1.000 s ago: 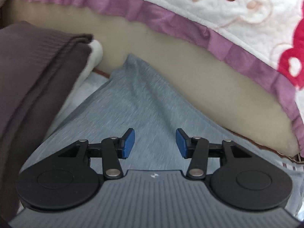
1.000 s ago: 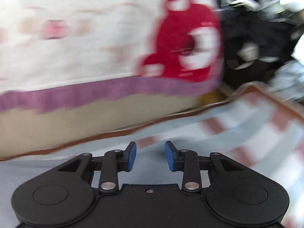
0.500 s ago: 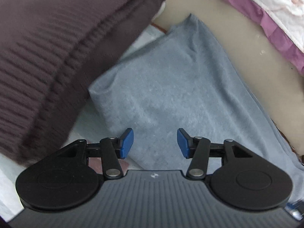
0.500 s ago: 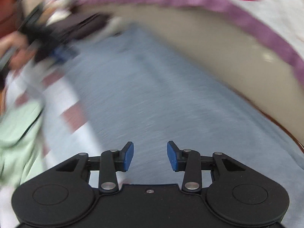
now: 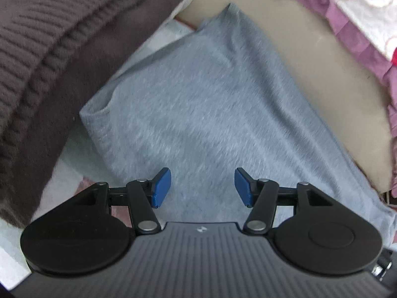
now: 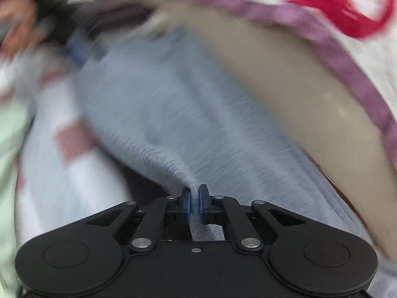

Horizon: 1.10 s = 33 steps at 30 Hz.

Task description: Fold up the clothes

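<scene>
While your right gripper (image 6: 194, 202) is pinched on the grey garment (image 5: 203, 104) lying along the bed's tan edge (image 5: 310, 57), bring the spread, empty left gripper (image 5: 202, 187) onto its near hem.

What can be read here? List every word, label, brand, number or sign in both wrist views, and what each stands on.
No readable words or numbers in either view.
Small white emblem on the left gripper body: a mark only, no letters legible.
Quilt: printed pictures and red shapes, no text.
Grey garment, brown knit: no tag or label visible.
Right wrist view: motion-blurred, nothing legible.
</scene>
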Each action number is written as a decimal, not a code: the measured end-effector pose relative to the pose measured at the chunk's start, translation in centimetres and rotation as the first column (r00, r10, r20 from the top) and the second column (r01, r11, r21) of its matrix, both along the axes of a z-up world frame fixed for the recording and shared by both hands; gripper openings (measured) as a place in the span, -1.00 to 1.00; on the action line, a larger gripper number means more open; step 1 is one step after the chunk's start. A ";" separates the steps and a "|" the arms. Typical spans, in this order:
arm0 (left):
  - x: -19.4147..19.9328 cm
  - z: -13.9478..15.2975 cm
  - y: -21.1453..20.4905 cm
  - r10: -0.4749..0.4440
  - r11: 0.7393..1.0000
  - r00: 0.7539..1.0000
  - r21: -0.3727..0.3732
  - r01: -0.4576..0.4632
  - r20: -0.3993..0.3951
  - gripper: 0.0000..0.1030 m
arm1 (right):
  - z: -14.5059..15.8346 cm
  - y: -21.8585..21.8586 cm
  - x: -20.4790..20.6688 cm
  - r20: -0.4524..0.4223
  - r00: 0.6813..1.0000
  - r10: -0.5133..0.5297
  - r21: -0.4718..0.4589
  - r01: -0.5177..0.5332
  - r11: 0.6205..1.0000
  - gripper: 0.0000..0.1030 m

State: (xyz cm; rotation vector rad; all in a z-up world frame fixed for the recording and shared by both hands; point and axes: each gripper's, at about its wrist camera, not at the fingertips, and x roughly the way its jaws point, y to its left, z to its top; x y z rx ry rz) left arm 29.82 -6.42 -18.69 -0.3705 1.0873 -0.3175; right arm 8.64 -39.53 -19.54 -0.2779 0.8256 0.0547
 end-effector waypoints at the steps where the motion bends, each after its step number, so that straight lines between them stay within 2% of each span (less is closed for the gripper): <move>1: 0.0 0.1 0.1 0.004 1.000 1.000 -0.012 -0.004 0.006 0.08 | 0.5 -1.5 0.8 0.000 0.999 -0.042 0.048 0.042 0.998 -0.90; 5: -0.1 0.6 0.0 0.002 0.998 1.000 -0.055 -0.001 0.022 0.08 | 0.8 -6.5 4.5 -0.054 0.982 -0.181 0.183 0.188 0.965 -0.90; 8: 0.2 0.7 -0.8 -0.035 0.998 0.999 -0.044 0.037 0.029 0.08 | 0.0 -9.0 6.0 -0.119 0.955 -0.271 0.264 0.294 0.919 -0.90; 10: 0.1 0.8 -1.5 -0.063 0.998 0.998 -0.019 0.064 0.030 0.09 | -0.6 -10.2 6.3 -0.155 0.934 -0.321 0.287 0.354 0.890 -0.89; 13: -0.2 0.6 -2.3 -0.104 0.994 0.994 0.023 0.104 0.024 0.09 | -1.3 -10.3 6.0 -0.160 0.922 -0.352 0.272 0.384 0.882 -0.84; 15: -0.5 0.5 -2.7 -0.129 0.990 0.992 0.049 0.129 0.010 0.11 | -1.2 -10.0 5.6 -0.148 0.922 -0.358 0.224 0.384 0.896 -0.62; 19: -0.7 0.2 -2.7 -0.142 0.989 0.989 0.044 0.144 -0.041 0.17 | -1.2 -9.1 5.2 -0.120 0.934 -0.336 0.121 0.350 0.929 -0.49; 23: -0.8 -0.2 -2.6 -0.137 0.990 0.988 0.024 0.139 -0.066 0.19 | -0.2 -9.9 3.8 -0.086 0.934 -0.347 0.064 0.353 0.934 -0.41; 24: -0.8 -0.4 -2.5 -0.131 0.991 0.989 0.019 0.133 -0.071 0.20 | 0.0 -10.2 3.3 -0.075 0.931 -0.357 0.047 0.360 0.932 -0.43; 25: -0.7 -0.5 -2.6 -0.125 0.992 0.989 0.014 0.127 -0.075 0.26 | 0.0 -10.4 2.8 -0.062 0.917 -0.395 -0.028 0.394 0.919 -0.44; 26: -0.5 -0.8 -2.6 -0.118 0.993 0.990 0.008 0.119 -0.080 0.30 | -0.1 -10.7 2.2 -0.047 0.901 -0.431 -0.100 0.425 0.900 -0.44; 28: -0.1 -1.4 -2.8 -0.105 0.994 0.991 -0.001 0.105 -0.086 0.31 | -0.1 -11.5 0.7 -0.039 0.873 -0.486 -0.180 0.473 0.863 -0.44; 33: -0.3 -1.3 -3.9 -0.127 0.992 0.991 0.019 0.128 -0.039 0.31 | 2.9 -9.2 -6.5 0.070 0.880 -0.470 0.083 0.464 0.882 -0.41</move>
